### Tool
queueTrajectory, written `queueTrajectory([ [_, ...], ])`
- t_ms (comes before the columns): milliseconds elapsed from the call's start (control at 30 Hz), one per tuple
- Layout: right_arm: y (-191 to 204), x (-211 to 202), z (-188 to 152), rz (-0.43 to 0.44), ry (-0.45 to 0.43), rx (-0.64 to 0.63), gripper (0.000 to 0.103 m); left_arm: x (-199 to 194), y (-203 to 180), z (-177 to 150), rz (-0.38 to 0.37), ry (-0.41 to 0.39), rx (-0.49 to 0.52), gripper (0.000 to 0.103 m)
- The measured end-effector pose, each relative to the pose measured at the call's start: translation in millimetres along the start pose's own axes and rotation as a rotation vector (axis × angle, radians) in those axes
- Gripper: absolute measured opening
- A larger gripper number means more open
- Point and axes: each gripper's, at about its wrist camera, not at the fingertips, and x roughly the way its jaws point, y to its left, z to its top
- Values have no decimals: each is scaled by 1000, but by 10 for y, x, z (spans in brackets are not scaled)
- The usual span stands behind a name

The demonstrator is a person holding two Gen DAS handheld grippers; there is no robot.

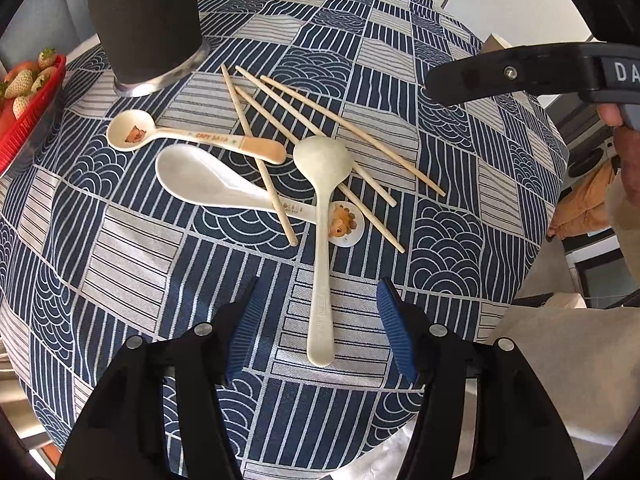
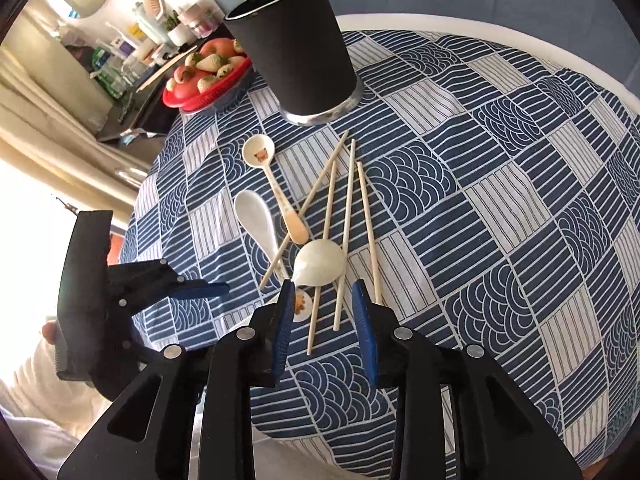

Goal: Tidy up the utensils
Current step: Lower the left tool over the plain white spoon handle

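Table (image 1: 460,240) w/ blue patterned cloth, open room all round pile; near edge close under both grippers. Black holder cup (image 2: 296,48) upright behind utensils. Left gripper (image 1: 316,328) jaws apart, straddling cream spoon (image 1: 322,216) handle, not touching. Right gripper (image 2: 325,320) jaws apart over chopsticks (image 2: 348,220) ends. Spoon light, stiff, slick: grip mid-handle. Chopsticks thin, roll easily, crossed under spoons.

Matt black cup (image 2: 294,46), woven cloth (image 1: 132,240), wooden chopsticks (image 1: 344,124).
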Motion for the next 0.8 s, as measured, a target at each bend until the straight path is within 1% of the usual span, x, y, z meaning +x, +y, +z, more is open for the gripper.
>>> queueTrajectory([
  [100,-58,52,3,4,25,-12,29,127,-15,-13,15,26,-24,59],
  [233,-119,118,-7,5,58,-30,32,163,-57,3,35,12,-25,65],
  [300,-142,139,-16,5,70,-43,32,189,-98,4,44,17,-9,78],
  [367,-169,136,-13,8,69,-52,33,231,-167,-7,46,17,21,88],
  [400,-188,132,-9,12,67,-54,35,264,-204,-10,68,31,27,97],
  [467,-226,123,1,20,65,-54,36,326,-281,-22,128,48,47,97],
  [533,-271,122,16,32,64,-53,37,356,-342,-29,164,51,61,97],
  [700,-365,138,51,61,66,-57,37,386,-408,1,179,67,33,99],
  [800,-402,156,74,80,69,-62,38,399,-441,16,174,52,61,99],
])
